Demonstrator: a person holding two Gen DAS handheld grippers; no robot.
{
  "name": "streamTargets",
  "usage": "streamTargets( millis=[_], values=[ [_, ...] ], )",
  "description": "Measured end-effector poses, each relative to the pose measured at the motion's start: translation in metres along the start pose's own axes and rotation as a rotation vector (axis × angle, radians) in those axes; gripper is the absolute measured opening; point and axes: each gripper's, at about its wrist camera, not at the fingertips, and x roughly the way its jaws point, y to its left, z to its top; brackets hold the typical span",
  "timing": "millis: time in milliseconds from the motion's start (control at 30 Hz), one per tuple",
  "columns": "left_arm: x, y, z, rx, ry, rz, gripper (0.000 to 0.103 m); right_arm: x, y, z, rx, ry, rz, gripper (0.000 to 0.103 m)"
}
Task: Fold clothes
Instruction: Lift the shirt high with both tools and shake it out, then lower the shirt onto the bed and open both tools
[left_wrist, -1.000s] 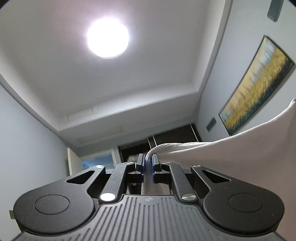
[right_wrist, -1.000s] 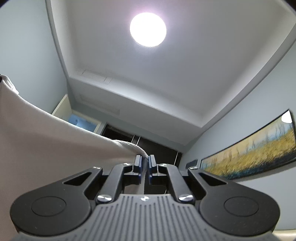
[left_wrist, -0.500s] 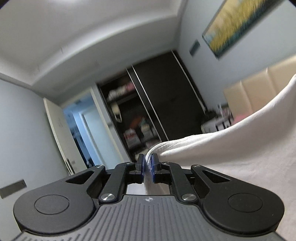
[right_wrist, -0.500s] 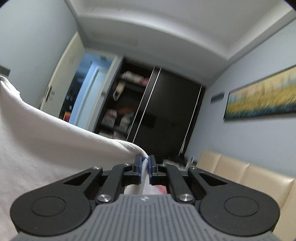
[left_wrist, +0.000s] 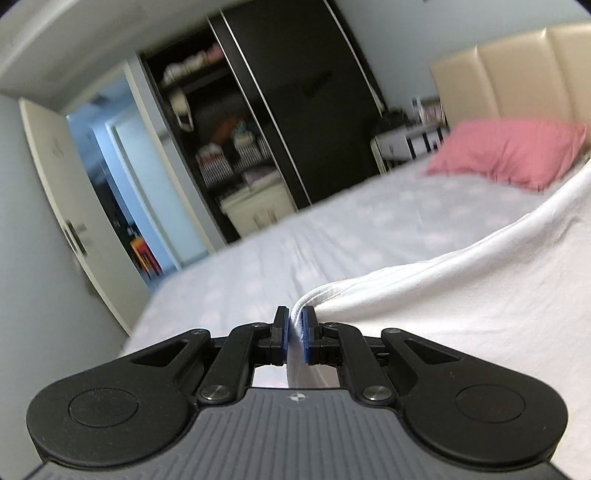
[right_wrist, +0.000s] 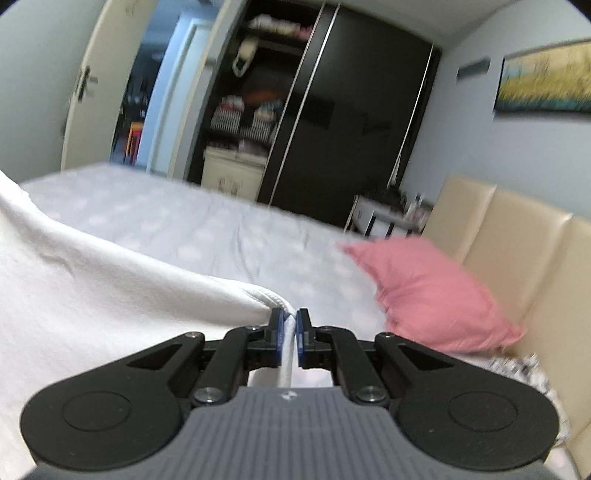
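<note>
Both grippers have tipped down from the ceiling to face the bed. Left gripper and right gripper each pinch a hem of the white garment, which spans between them above the sheet. Risk: uneven lowering could bunch the cloth, or a thin hem could slip free; the pink pillow lies far right.

L gripper & R gripper: jaws nearly closed, near-level, fwd.
</note>
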Motion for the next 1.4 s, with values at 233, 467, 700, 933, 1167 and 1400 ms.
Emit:
streamTargets(
  millis=[233, 467, 700, 933, 1167, 1400],
  values=[
    [0.089, -0.025, -0.055, 0.031, 0.195, -0.073, 0.006, 0.092, 0.025, -0.069, -0.016, 0.199, 0.068, 0.008],
    [0.114, -0.039, -0.095, 0.091, 0.325, -0.134, 0.006, 0.138, 0.028, -0.105, -0.025, 0.419, 0.201, 0.008],
    [0.129, -0.038, -0.1, 0.102, 0.328, -0.22, 0.016, 0.137, 0.016, -0.099, -0.043, 0.464, 0.341, 0.019],
    [0.121, -0.002, -0.07, -0.063, 0.253, -0.333, 0.031, 0.138, 0.018, -0.06, 0.069, 0.345, 0.496, 0.035],
    [0.169, -0.024, -0.072, -0.117, 0.303, -0.439, 0.031, 0.188, 0.056, -0.054, 0.121, 0.374, 0.569, 0.035],
    [0.19, -0.033, -0.087, -0.185, 0.345, -0.475, 0.029, 0.228, 0.069, -0.075, 0.242, 0.479, 0.633, 0.036]
  ],
)
